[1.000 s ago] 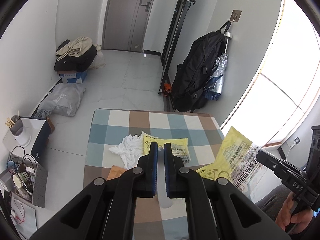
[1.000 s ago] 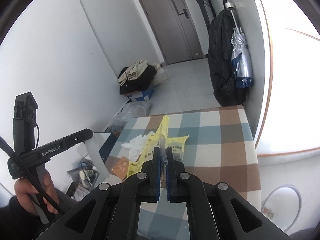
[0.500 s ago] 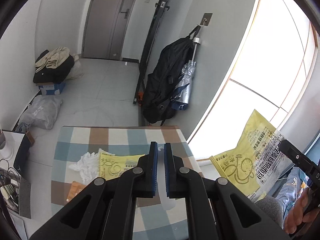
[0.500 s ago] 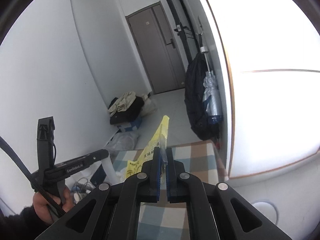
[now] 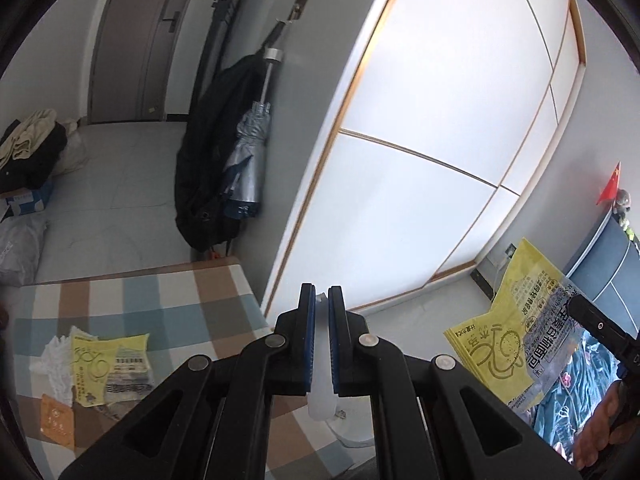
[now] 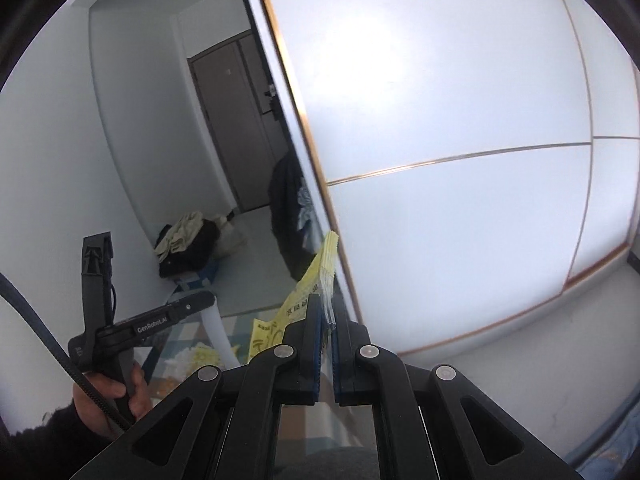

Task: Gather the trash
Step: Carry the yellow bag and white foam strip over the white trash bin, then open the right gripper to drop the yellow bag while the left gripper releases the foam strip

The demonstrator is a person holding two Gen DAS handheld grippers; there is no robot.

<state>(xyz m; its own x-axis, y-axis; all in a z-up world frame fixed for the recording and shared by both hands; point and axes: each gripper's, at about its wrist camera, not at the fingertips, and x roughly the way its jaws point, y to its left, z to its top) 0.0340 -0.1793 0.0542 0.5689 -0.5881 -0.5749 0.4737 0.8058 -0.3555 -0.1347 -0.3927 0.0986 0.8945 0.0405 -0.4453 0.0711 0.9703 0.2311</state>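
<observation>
My left gripper [image 5: 319, 300] is shut on a translucent white plastic tube [image 5: 321, 384] and holds it off the right edge of the checked table [image 5: 168, 292]. My right gripper [image 6: 326, 312] is shut on a yellow printed wrapper [image 6: 298, 312]; the same wrapper shows at the right of the left wrist view [image 5: 516, 332], held in the air away from the table. On the table lie another yellow wrapper [image 5: 108, 360], a crumpled white tissue [image 5: 54, 364] and an orange packet [image 5: 56, 420].
A white bin rim [image 5: 352, 436] shows on the floor beside the table, partly hidden by my left gripper. A black backpack [image 5: 212, 152] and a grey umbrella [image 5: 248, 164] hang on the wall. Bags and clothes [image 5: 28, 148] lie on the far floor.
Both grippers have swung right and away from the table, each carrying its piece of trash. The view now faces the white wall panels.
</observation>
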